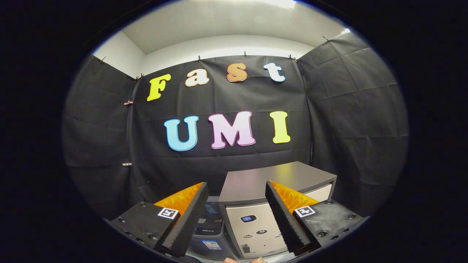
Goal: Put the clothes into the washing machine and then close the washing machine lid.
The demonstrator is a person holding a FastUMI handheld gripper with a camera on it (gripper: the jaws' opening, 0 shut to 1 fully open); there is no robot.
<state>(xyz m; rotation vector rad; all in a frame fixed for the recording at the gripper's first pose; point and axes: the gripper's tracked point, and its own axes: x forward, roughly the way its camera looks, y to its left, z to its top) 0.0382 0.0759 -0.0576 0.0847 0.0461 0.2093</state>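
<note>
A small washing machine [252,228] with a pale front panel and a few buttons stands just ahead of the fingers, against the black cloth wall. Its flat grey lid [281,177] lies down on top and looks closed. My gripper [237,184] is open, and nothing is held between its fingers. The gap between the fingers frames the machine's left front corner. The right finger [283,215] overlaps the front panel, and the left finger [186,219] sits to the machine's left.
A dark box-like appliance [209,233] with stickers stands low against the machine's left side, partly hidden by the left finger. A person's fingertips [243,260] show below the machine's front. Black cloth walls [347,120] close in behind and on both sides.
</note>
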